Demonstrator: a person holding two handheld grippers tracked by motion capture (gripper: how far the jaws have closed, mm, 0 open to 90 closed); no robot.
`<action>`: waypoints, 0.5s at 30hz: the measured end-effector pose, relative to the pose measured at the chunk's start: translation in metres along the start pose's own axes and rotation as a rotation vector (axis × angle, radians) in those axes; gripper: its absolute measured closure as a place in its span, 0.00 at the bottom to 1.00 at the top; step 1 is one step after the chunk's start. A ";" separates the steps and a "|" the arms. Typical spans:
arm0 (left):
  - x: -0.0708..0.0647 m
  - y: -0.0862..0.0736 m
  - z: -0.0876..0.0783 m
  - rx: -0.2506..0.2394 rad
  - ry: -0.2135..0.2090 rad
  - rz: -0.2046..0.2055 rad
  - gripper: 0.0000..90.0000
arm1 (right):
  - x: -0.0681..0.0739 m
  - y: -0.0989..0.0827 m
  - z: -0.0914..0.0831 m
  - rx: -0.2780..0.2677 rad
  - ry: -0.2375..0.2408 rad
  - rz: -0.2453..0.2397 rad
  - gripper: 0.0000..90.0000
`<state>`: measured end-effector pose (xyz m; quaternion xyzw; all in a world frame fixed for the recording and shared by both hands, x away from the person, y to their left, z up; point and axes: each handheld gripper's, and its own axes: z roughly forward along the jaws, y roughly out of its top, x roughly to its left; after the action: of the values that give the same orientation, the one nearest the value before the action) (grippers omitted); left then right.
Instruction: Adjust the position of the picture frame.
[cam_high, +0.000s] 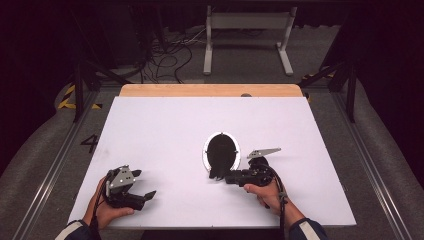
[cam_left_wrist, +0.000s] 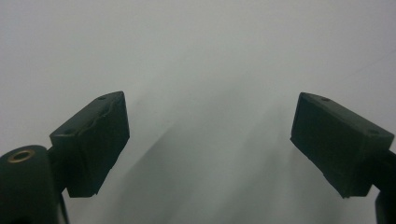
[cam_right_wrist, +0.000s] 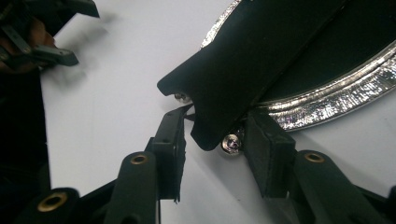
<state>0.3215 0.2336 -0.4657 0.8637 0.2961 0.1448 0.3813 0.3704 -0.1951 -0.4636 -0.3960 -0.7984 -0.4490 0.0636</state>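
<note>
An oval mirror-like plate (cam_high: 221, 152) with a silver rim (cam_right_wrist: 327, 100) and a dark face lies flat on the white table (cam_high: 165, 125), right of the middle. A black flat foot (cam_right_wrist: 243, 70) juts from its near end, with a screw (cam_right_wrist: 232, 143) at its tip. My right gripper (cam_high: 218, 176) points left at that end. In the right gripper view its jaws (cam_right_wrist: 219, 122) straddle the foot's tip, with a slim gap showing beside the left pad. My left gripper (cam_high: 145, 184) rests near the front left edge, jaws (cam_left_wrist: 210, 135) wide apart over bare table.
A wooden strip (cam_high: 210, 90) runs along the table's far edge. Beyond it on the floor stand a white metal frame (cam_high: 247, 35) and a tangle of cables (cam_high: 165, 55). The person's left hand and its gripper (cam_right_wrist: 42, 42) appear far off in the right gripper view.
</note>
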 end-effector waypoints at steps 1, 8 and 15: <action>0.000 0.000 0.000 0.004 0.001 0.002 0.13 | -0.002 0.000 0.000 -0.008 0.015 0.024 0.64; -0.003 0.002 0.005 0.018 -0.007 0.019 0.13 | -0.007 0.003 0.001 -0.053 0.073 0.152 0.66; -0.004 0.004 0.008 0.027 -0.017 0.031 0.14 | -0.010 0.006 0.007 -0.091 0.104 0.241 0.66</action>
<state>0.3240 0.2246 -0.4687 0.8744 0.2813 0.1396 0.3698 0.3828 -0.1942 -0.4681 -0.4678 -0.7195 -0.4937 0.1406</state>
